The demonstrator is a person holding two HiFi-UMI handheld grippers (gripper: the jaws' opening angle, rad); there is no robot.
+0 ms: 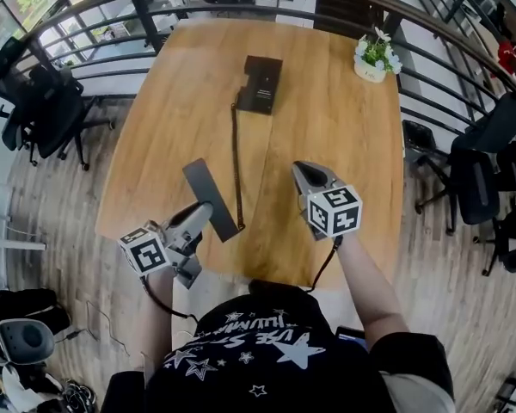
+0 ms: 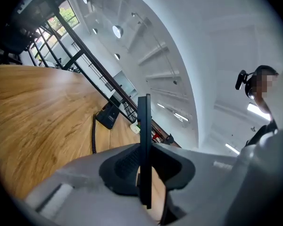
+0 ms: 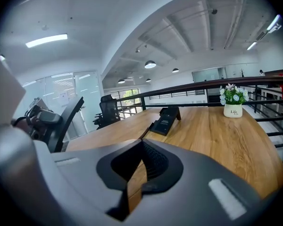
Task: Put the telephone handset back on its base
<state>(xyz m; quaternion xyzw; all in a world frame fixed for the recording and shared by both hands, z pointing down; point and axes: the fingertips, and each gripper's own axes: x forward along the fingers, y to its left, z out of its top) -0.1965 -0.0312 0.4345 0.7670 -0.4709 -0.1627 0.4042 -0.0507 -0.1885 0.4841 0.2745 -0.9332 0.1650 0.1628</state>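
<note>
The black telephone handset (image 1: 208, 194) is a flat slab lifted above the table's near edge, with my left gripper (image 1: 205, 215) shut on its lower end. In the left gripper view the handset (image 2: 144, 126) stands edge-on between the pads. A black coiled cord (image 1: 237, 157) runs from the handset's end up to the black base (image 1: 260, 84), which stands at the far middle of the wooden table (image 1: 344, 136). My right gripper (image 1: 303, 172) hovers over the table to the right of the cord, shut, with nothing between its tips. The base (image 3: 165, 120) lies ahead of it.
A white pot with a flowering plant (image 1: 375, 57) stands at the table's far right corner. A curved black railing (image 1: 447, 67) rings the table. Black office chairs (image 1: 43, 110) stand to the left and right (image 1: 486, 170). More equipment (image 1: 21, 342) sits on the floor at the lower left.
</note>
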